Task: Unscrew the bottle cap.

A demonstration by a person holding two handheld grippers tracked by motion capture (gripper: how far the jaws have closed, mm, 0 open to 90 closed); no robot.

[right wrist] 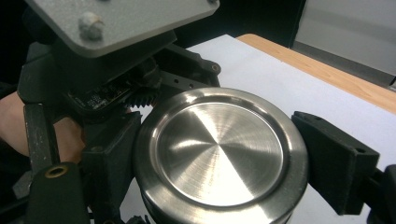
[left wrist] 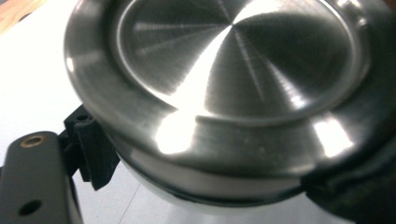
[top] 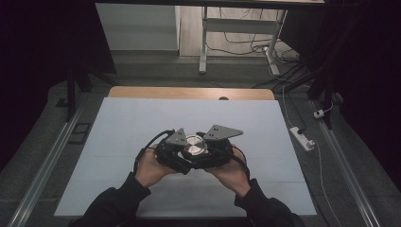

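- The round steel container [top: 195, 145] sits at the lower centre of the high view, lifted just above the pale blue table sheet [top: 142, 123], squarely between the 2 grippers.
- The left gripper [top: 176, 153] comes at it from the frame's left; its jaws are clamped tight on the body below the lid. In the left gripper view the brushed lid [left wrist: 233, 60] fills the upper frame, with a black pad [left wrist: 93, 149] pressed under the rim at lower left.
- The right gripper [top: 213, 150] comes from the frame's right. In the right gripper view its jaws bracket the lid [right wrist: 219, 154] at left and right, drawn in against the lid's edge, so I read it as gripping the lid.
- The key relation: the container's axis points up toward the camera, and the 2 grips are stacked along it, left on the body, right on the lid.
- Both hands are equally near; I judge that the next move is a twist or pull of the lid about that upright axis while the left holds the body steady.
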